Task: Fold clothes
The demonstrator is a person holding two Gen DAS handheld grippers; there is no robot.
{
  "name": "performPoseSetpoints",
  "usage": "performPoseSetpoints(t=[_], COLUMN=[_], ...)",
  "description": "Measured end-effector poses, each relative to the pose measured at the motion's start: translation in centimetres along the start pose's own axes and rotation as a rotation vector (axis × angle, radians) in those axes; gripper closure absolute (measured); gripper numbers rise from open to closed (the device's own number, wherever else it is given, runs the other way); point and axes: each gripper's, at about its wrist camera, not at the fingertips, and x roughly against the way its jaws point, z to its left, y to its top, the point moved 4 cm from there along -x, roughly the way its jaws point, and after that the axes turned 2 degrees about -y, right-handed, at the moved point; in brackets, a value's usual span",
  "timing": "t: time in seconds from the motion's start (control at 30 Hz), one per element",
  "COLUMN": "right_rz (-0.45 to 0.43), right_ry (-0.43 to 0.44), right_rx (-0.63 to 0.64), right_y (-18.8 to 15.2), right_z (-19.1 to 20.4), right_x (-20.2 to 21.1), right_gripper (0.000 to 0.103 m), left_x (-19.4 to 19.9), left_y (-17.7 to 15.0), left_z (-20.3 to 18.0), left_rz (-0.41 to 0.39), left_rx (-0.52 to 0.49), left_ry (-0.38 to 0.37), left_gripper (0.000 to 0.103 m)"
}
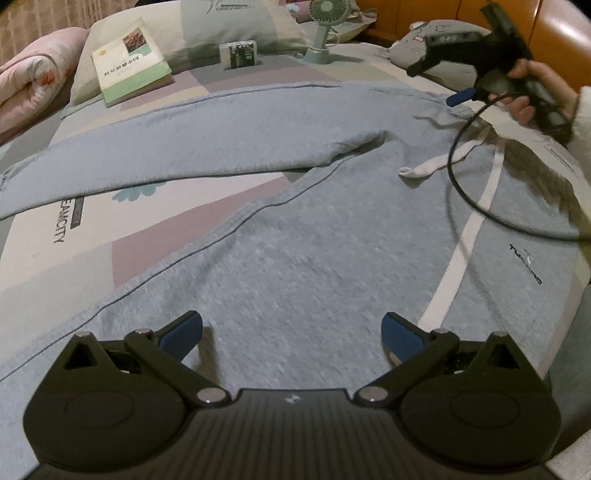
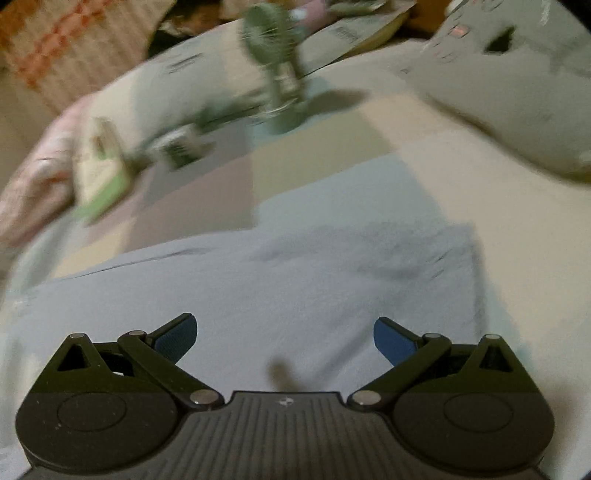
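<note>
Grey-blue sweatpants [image 1: 295, 236] lie spread flat on the bed, legs running to the left, waistband and white drawstring [image 1: 436, 166] at the right. My left gripper [image 1: 291, 332] hovers open just above the near leg, nothing between its blue pads. In the left wrist view a hand holds my right gripper [image 1: 458, 98] above the waistband at the upper right. The blurred right wrist view has that gripper [image 2: 284, 338] open over the pants [image 2: 258, 295] near the waistband edge, holding nothing.
A patterned bedsheet [image 1: 74, 236] lies under the pants. At the far side sit a book [image 1: 129, 62], a small box [image 1: 238, 55], a green desk fan [image 1: 325, 26], pillows and a pink quilt [image 1: 33, 74]. A black cable [image 1: 476, 199] loops over the waistband. A grey cushion [image 2: 517, 92] lies at the right.
</note>
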Motion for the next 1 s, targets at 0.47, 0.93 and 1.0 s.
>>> performPoseSetpoints(t=[0.47,0.93,1.0], right_rz=[0.018,0.081,0.078], right_ry=[-0.08,-0.355,-0.348], right_rx=[-0.009,0.194,0.192], right_y=[-2.4,-0.8,-0.6], right_z=[-1.5,1.7,2.4], right_x=[1.3,-5.4,-4.8], right_gripper=[0.0,0.0,0.0], left_x=[0.6,-0.1,-0.2], left_y=[-0.4,-0.8,-0.8], left_z=[0.0,0.6,0.7], left_rz=[-0.011,0.0,-0.004], left_rx=[0.007,0.005,0.008], left_ry=[-0.011,0.011,0.016], left_gripper=[0.001,0.001,0.001])
